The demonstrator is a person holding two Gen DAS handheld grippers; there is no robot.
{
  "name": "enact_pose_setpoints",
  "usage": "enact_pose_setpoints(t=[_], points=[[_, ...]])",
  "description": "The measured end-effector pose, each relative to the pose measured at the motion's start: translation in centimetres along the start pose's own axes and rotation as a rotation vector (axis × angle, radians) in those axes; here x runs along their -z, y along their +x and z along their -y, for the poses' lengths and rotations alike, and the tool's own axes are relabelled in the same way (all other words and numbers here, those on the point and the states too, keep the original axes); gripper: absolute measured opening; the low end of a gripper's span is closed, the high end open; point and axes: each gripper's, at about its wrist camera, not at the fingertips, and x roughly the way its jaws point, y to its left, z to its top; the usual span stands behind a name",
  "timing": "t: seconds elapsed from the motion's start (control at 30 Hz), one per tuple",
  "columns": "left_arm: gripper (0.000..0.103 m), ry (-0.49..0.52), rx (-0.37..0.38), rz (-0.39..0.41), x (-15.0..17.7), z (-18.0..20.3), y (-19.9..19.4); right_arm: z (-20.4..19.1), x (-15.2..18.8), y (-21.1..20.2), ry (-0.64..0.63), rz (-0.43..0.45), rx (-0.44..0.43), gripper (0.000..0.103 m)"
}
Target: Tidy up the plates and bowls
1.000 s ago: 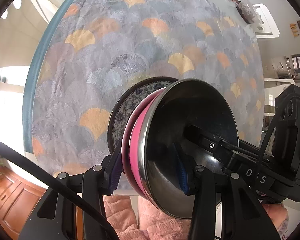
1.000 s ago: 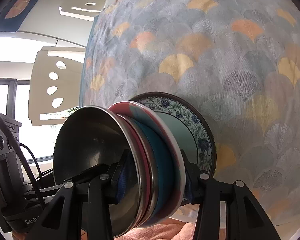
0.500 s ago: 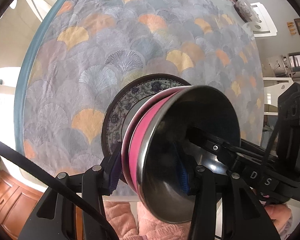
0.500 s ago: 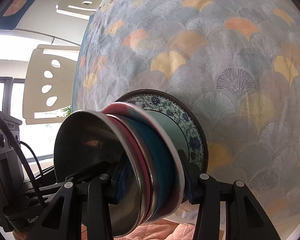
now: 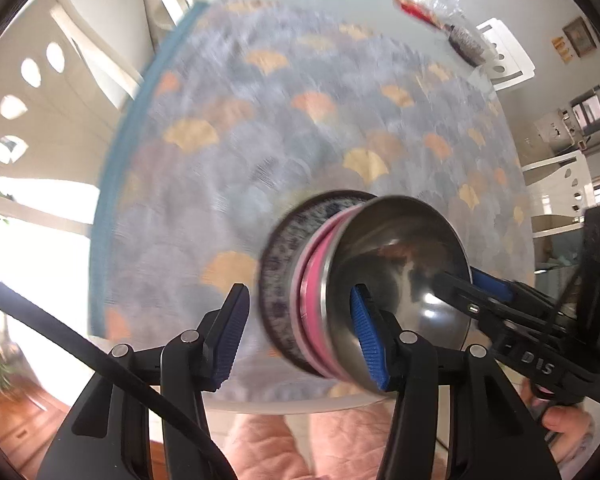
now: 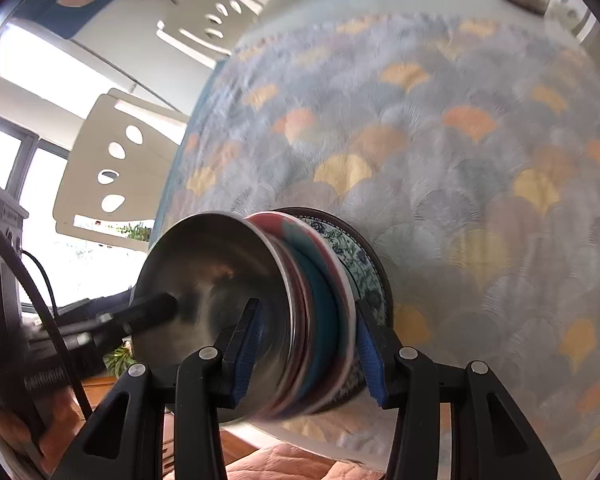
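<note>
Frankly, I saw the stack of plates and bowls [image 6: 300, 312] sitting near the worktop's [image 6: 440, 160] near edge, with my left gripper [image 5: 298, 336] jaws spread open, one blue pad well clear of the patterned plate [image 5: 278, 280] and the other in front of the steel bowl [image 5: 396, 280]. My right gripper [image 6: 306, 354] straddled the stack's rim, though blur kept me from telling whether its jaws were pinching it. I judged the risk was dragging or tipping the stack off that edge if either gripper pulled away while catching a rim.
</note>
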Motion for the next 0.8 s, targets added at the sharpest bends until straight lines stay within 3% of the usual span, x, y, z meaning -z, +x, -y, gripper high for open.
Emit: enact_pose_setpoints(t=[0.13,0.23,0.4,0.5,0.8], points=[[0.052,0.036,-0.074,0.067,1.6,-0.8,-2.8,-2.1,2.9,-3.8,-0.091,0.096,-0.019,0.045],[0.061,0.036,-0.086,0.094,2.8,-1.6,-3.9,-4.2,4.7,-6.0,-0.179,0.147,0.027,0.050],[0.061,0.061,-0.140,0.066,4.3,-2.1,-1.4,-6.3,6.1,-3.9,-0.308,0.122,0.166,0.059],[0.061,0.074,-0.118,0.026,5.4,-2.2,0.1,-5.9,6.6,-2.4,-0.292,0.072,0.151,0.060],[0.065,0.096,-0.132,0.045,6.1,-1.6,1.0,-6.1,7.4,-1.6,-0.294,0.073,0.178,0.065]])
